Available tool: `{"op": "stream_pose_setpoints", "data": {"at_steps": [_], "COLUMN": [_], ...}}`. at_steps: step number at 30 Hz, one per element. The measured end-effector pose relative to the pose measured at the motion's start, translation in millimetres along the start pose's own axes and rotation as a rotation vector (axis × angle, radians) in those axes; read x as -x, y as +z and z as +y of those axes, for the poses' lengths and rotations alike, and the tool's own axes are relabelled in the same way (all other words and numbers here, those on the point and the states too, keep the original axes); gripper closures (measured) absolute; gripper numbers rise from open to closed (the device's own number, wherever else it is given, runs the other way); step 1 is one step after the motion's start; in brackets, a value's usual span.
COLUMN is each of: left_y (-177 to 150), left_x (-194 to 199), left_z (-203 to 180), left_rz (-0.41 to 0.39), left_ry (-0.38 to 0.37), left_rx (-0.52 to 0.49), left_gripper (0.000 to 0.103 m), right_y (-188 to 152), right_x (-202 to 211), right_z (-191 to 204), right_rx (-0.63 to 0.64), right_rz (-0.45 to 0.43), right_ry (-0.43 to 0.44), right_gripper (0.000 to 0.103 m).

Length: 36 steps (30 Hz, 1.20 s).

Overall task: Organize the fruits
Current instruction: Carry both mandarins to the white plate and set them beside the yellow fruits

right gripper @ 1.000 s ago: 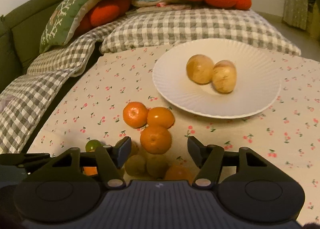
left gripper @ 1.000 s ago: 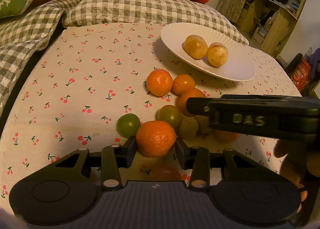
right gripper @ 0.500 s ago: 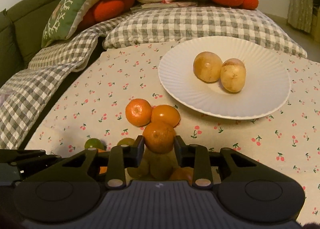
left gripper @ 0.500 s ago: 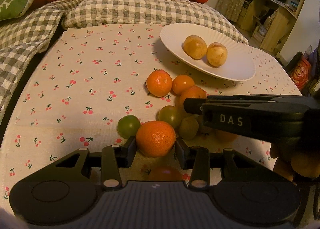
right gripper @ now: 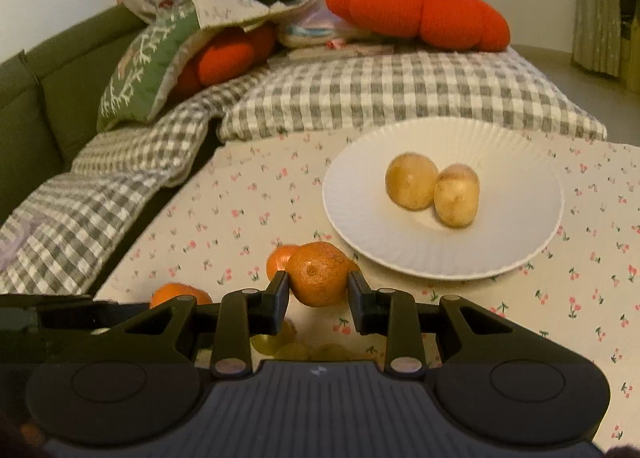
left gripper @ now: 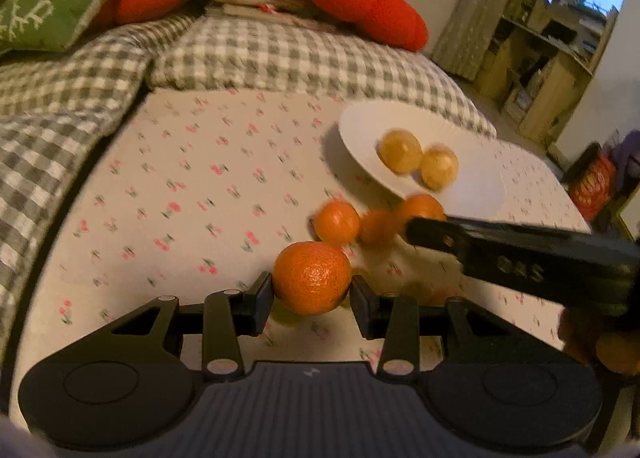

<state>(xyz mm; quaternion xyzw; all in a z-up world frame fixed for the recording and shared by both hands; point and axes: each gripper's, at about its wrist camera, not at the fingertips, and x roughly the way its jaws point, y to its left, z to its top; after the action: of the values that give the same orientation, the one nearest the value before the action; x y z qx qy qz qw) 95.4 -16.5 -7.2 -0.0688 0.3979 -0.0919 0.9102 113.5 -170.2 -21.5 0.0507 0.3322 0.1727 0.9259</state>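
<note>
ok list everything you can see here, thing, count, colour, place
tangerines: four showing, orange; one in the left tool, one in the right tool, two on the cloth near the plate
yellow-brown fruits: two, touching, on the plate
greenish fruits: blurred cluster under the right tool, count unclear
plate: one, white, far right part of the cloth
tablecloth: one, cream with a cherry print, covers the table
checked blanket: grey and white, behind the cloth
red cushions: two, on the blanket
green cushion: one, white pattern, left
wooden shelf: one, far right
left tool: black, shut on a tangerine
right tool: black, shut on a tangerine
</note>
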Motion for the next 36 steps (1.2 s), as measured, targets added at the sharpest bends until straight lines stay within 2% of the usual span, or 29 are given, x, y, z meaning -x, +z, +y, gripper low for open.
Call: {"op": "stream_pose_setpoints", "data": {"at_steps": [7, 14, 20, 25, 36], "left_y": [26, 45, 57, 61, 60], "left_x": [10, 5, -12, -36, -86], "left_z": [15, -11, -41, -66, -95], "left_rz": [-0.060, -0.103, -0.120, -0.113, -0.083], "left_ry": [0.002, -0.049, -0.098, -0.103, -0.139], "left_rx": [0.065, 0.012, -0.038, -0.126, -0.244], "left_gripper": [0.076, 0.076, 0.076, 0.076, 0.076], "right_y": [18, 30, 33, 32, 32], "right_x": [22, 38, 36, 32, 10], "right_z": [-15, -48, -74, -90, -100], "right_rx": [-0.057, -0.161, -0.233, -0.281, -0.252], "right_rz": [-0.078, -0.125, -0.097, -0.071, 0.010], "right_ry": [0.016, -0.019, -0.034, -0.034, -0.048], "right_gripper": [0.075, 0.075, 0.075, 0.075, 0.075]}}
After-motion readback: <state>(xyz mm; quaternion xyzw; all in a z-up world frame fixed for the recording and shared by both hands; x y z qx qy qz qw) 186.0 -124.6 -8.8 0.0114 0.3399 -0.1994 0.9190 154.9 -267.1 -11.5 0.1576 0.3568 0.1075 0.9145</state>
